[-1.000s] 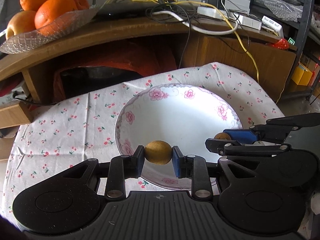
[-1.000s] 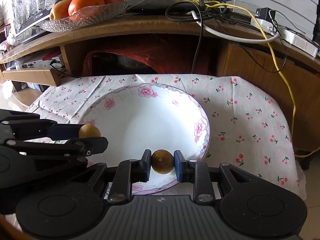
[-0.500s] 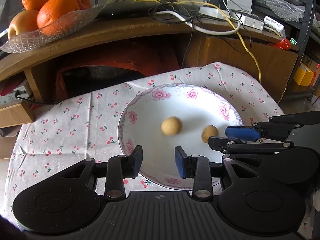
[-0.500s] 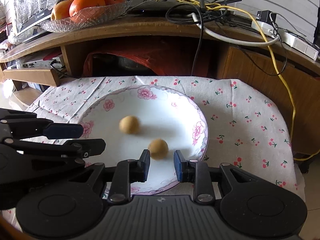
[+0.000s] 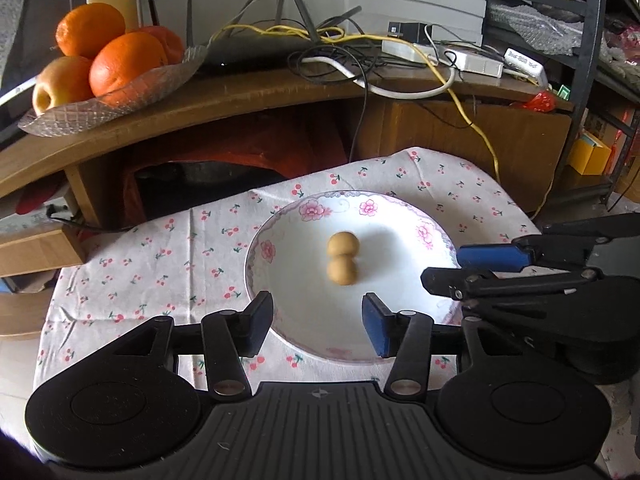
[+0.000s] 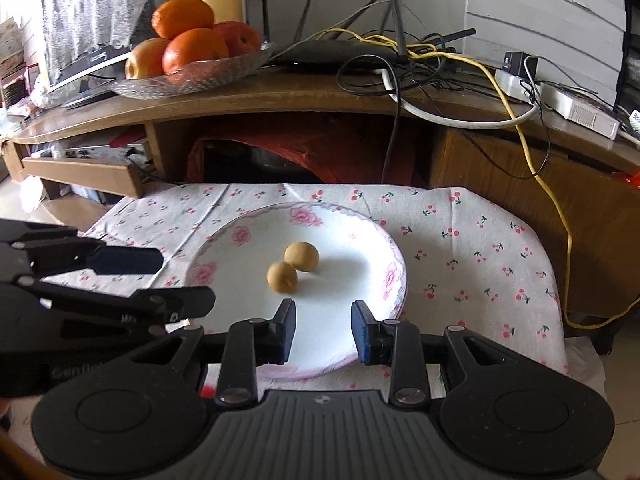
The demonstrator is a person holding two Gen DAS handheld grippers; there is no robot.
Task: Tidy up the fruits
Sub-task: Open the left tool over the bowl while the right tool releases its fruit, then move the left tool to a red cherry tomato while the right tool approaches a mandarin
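Two small tan fruits [image 5: 342,258] lie touching each other near the centre of the flowered plate [image 5: 434,236], at mid-frame in both views, on the cherry-print cloth [image 5: 160,256]. The left hand-held gripper [image 5: 318,322] is spread wide and empty at the plate's near rim; the right hand-held gripper [image 6: 323,330] is likewise parted and holds nothing. Judging by this, both fruits are placed and the task looks close to done. No loose fruit shows on the cloth; the oranges [image 5: 128,66] in the glass dish at upper left sit apart on the bench.
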